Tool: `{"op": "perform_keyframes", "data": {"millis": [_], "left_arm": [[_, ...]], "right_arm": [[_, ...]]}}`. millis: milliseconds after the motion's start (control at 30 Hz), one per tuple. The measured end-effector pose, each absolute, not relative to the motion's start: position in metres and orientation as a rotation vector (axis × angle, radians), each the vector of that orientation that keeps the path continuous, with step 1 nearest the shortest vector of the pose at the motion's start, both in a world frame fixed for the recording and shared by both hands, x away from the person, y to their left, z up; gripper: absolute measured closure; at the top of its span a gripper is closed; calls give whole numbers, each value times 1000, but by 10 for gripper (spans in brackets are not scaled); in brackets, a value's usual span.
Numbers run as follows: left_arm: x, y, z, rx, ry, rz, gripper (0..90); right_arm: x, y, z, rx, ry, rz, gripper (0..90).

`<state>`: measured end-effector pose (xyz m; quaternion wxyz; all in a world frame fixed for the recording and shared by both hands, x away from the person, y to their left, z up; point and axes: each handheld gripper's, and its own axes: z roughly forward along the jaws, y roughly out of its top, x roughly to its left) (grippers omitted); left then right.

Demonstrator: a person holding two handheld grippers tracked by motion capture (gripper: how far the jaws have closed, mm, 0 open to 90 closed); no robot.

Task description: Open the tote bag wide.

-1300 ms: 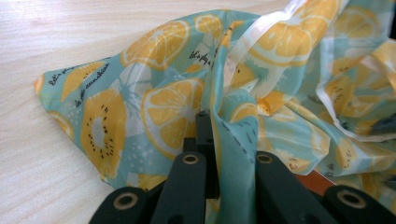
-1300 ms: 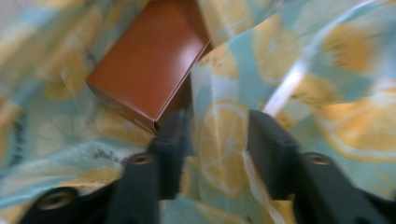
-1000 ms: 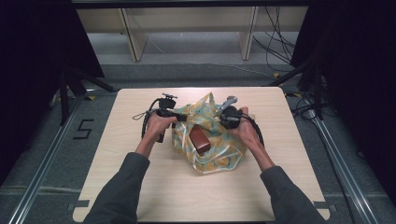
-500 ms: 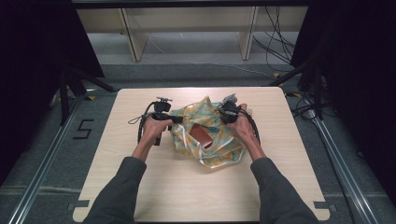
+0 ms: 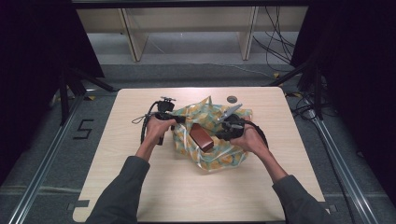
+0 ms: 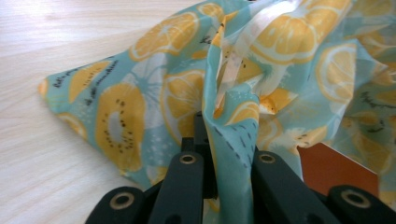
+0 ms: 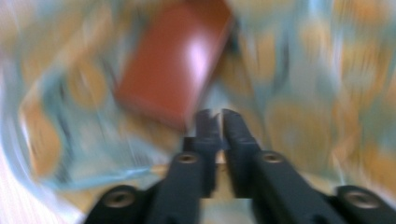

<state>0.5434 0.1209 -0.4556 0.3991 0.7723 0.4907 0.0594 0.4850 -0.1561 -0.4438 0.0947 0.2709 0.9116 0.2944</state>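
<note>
A crumpled teal citrus-print cloth (image 5: pixel 205 140) is spread mid-tabletop; a reddish-brown box (image 5: pixel 201 136) is lying tilted within its folds.

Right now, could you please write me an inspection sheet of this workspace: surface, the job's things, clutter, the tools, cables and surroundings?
Surface: light wooden table, mostly bare, with a small round grey fitting near the far edge.
Job's things: teal cloth with orange fruit print, crumpled at the centre; reddish-brown rectangular box lying on it, uncovered.
Clutter: nothing seen.
Tools: left tool shut on a fold of the cloth; right tool shut, jaws have just been closing, picture too blurred to tell whether cloth is between them.
Cables: black cable looping from the left tool; more cables on the floor behind.
Surroundings: pale wooden shelf frame beyond the table, black curtains at both sides.
</note>
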Motion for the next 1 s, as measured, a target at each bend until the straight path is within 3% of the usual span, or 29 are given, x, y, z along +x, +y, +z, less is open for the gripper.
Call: {"op": "perform_keyframes", "data": {"millis": [300,567,800,900,967,1000], "left_arm": [[545,133,-457,1941,1278,147,871],[537,119,-447,1961,1221,169,734],[531,117,-438,1961,1216,183,556],[528,123,-433,1957,1190,188,565],[528,124,-432,1962,1178,183,614],[528,124,-434,1981,1165,166,688]], "right_arm": [[474,-206,-474,874,2755,677,900],[462,-185,-445,783,2702,874,900],[489,-173,-440,865,2608,921,900],[520,-171,-448,941,2571,901,900],[527,-170,-450,957,2580,886,900],[540,-166,-455,966,2586,855,900]]}}
